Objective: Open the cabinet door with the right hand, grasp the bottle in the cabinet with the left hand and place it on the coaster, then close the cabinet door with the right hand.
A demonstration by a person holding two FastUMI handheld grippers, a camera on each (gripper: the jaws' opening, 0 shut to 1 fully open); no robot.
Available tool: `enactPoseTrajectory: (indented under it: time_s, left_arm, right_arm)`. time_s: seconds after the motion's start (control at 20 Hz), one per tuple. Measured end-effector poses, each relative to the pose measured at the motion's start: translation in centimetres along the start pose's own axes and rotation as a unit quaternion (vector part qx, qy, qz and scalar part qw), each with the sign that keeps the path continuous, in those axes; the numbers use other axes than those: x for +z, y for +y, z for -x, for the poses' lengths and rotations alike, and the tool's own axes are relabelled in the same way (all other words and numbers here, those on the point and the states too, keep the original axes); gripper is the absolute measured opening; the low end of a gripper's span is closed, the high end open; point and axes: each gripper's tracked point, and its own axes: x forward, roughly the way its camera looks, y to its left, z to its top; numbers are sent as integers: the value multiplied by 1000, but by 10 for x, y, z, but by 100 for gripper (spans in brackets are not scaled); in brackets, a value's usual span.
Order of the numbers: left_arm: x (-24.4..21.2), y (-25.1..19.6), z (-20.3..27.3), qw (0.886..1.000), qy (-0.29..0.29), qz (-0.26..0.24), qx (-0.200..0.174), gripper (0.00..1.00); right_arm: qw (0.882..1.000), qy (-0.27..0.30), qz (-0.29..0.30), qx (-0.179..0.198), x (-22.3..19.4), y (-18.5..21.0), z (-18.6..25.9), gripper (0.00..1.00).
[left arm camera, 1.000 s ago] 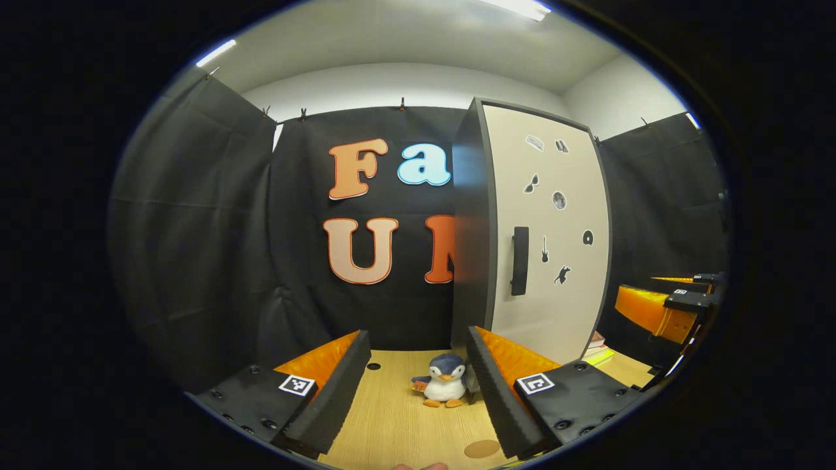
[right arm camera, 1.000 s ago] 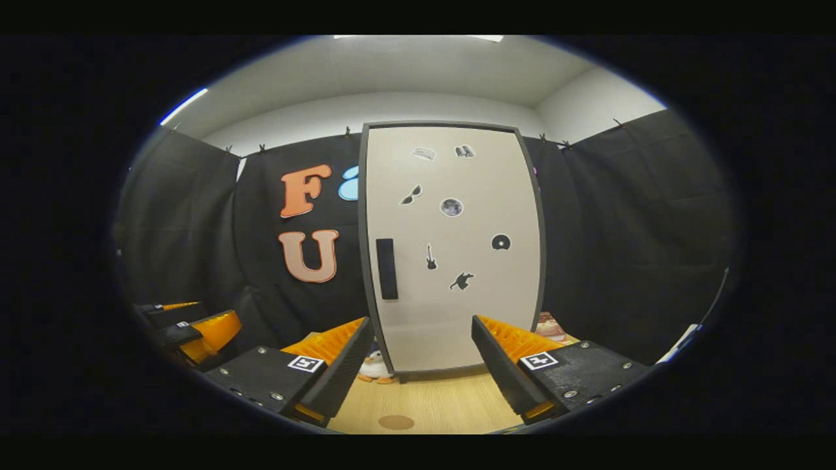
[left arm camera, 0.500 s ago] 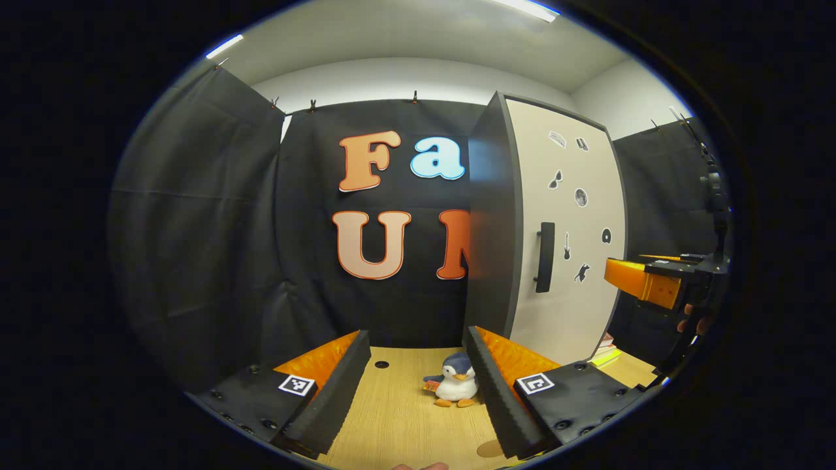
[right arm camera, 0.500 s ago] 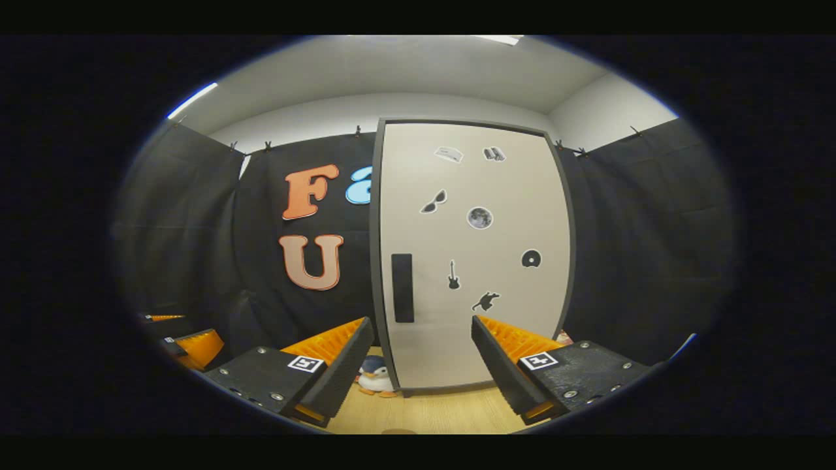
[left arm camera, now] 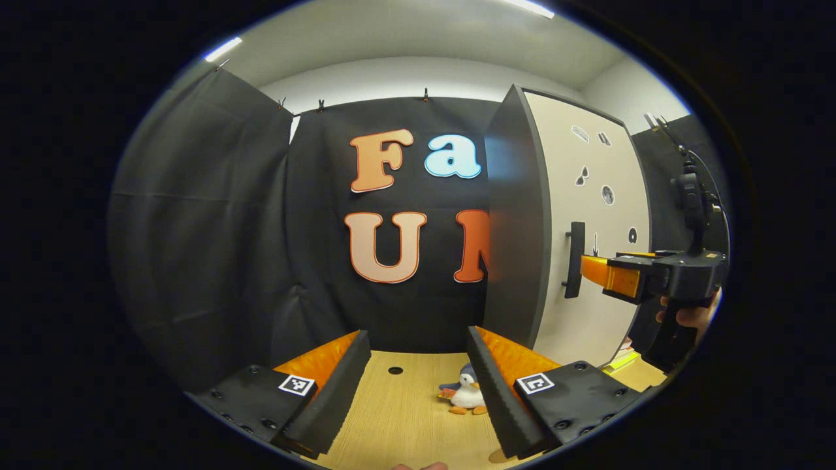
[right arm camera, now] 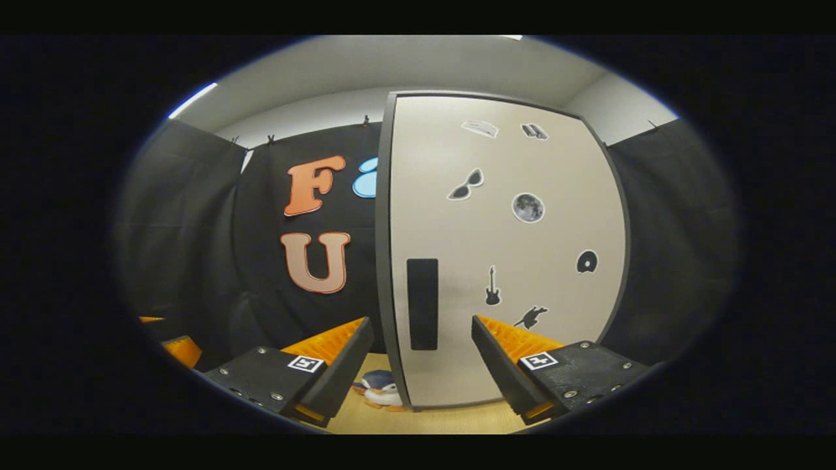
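The cabinet door is shut, so the bottle the task names is presumably behind it, out of sight for now. The right gripper faces the door squarely with its fingers spread wide and nothing between them, and the dark vertical handle sits just above the gap — a line-up that suits closing on the handle and pulling, which looks to be the step in hand. From the left gripper view the right gripper shows side-on, its orange fingers level with the handle and near it but not touching. The left gripper hangs low over the wooden table, off to the cabinet's handle side, fingers wide and empty — probably kept back so the door has room to swing. A plush penguin stands on the table beside the cabinet's corner. A round brown edge at the bottom of the left gripper view may be the coaster; I cannot tell for sure.
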Motion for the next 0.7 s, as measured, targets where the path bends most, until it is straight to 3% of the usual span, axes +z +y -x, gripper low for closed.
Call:
enactPoseTrajectory:
  time_s: [0.2,0.35,0.5,0.7]
  left_arm:
    - [-8,-5,-16,1000,9,3,-2,99]
    - [-7,-6,-27,1000,4,0,-1,96]
    - [-10,-4,-32,1000,6,-1,2,96]
    - [-18,2,-34,1000,16,-2,7,96]
  right_arm:
    - [1000,2,3,0,-3,-3,-28,89]
    - [1000,6,-7,1,-8,-3,-44,98]
    - [1000,9,-10,1,-13,-3,-54,87]
    - [1000,12,-8,-7,-15,-8,-57,61]
